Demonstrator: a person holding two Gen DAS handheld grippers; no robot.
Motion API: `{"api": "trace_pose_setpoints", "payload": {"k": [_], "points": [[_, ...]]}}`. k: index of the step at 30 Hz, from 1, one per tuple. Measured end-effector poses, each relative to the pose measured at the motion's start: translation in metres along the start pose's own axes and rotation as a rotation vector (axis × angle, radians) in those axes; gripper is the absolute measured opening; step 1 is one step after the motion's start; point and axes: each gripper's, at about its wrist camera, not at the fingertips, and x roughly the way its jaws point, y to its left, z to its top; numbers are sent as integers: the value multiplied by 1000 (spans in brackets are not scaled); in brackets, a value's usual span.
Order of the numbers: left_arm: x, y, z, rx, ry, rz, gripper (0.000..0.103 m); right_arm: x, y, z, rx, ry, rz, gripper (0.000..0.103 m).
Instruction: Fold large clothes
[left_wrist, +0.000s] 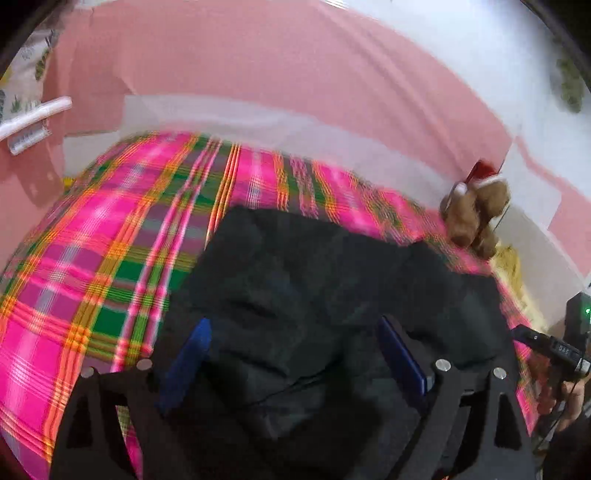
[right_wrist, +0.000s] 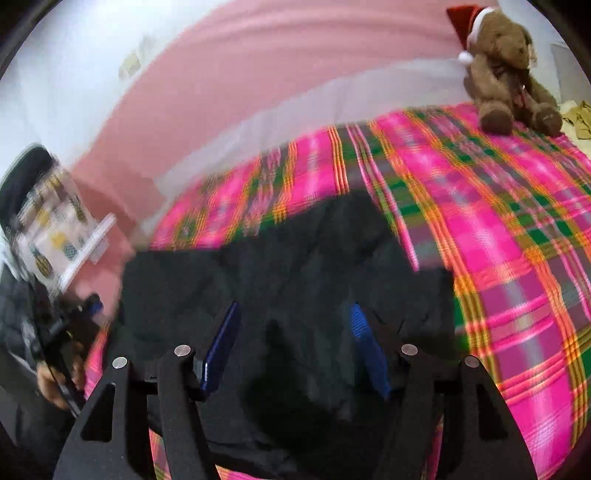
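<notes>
- Left: the plaid bedspread (left_wrist: 92, 258) runs bare and flat to the pink wall (left_wrist: 258, 66); a patterned bag (left_wrist: 22, 85) hangs at the corner.
- Middle: the black garment (left_wrist: 314, 280) lies rumpled on the spread. The left gripper (left_wrist: 295, 354) and the right gripper (right_wrist: 295, 347) have their jaws spread apart above it, seemingly not pinching it, though blur hinders.
- Right: a teddy bear (right_wrist: 509, 74) sits by the far edge, apart from the cloth.

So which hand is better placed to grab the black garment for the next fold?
Roughly even. The left tool and the right tool both stand open over the black garment on the plaid blanket.
</notes>
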Motion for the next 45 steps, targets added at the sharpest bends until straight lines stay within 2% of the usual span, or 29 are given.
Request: {"api": "trace_pose_setpoints", "payload": {"k": [2,4,8,11,14,18,22,23,24,25,27,30,33,36,40,43,45], "points": [[25,12,-5,-24,44,55,92,24,-7,-4,-12,40,-51,63],[36,21,-6,-35,46,67,92,40,-14,-3,-8,50,-98,63],[23,19,3,-32,42,73,92,47,-19,8,-7,63,-144,63],[6,16,18,1,-18,50,92,31,-19,18,-41,18,-120,63],[20,22,37,31,1,74,92,28,-33,37,-22,-13,-100,63],[56,35,46,-11,100,75,92,57,-58,57,50,65,-58,63],[71,34,40,5,84,113,89,74,-63,58,78,140,-34,63],[74,35,39,5,75,131,88,75,-63,58,79,144,-36,53],[80,36,38,7,71,154,88,78,-61,58,69,143,-73,34],[85,39,37,4,68,177,88,83,-61,58,52,154,-130,28],[98,43,35,-22,79,200,88,99,-65,58,52,185,-174,24],[106,41,32,-11,81,240,89,122,-63,54,-1,212,-254,24],[102,39,36,-7,85,253,89,128,-64,54,-1,213,-285,24],[75,31,42,10,41,238,89,99,-59,57,-1,153,-304,24],[35,13,52,40,-46,200,88,45,-32,61,-48,11,-289,24],[10,-20,53,73,-92,100,88,23,4,54,-113,-20,-202,27],[8,-51,44,136,-68,17,88,22,31,42,-174,-8,-144,29]]}}
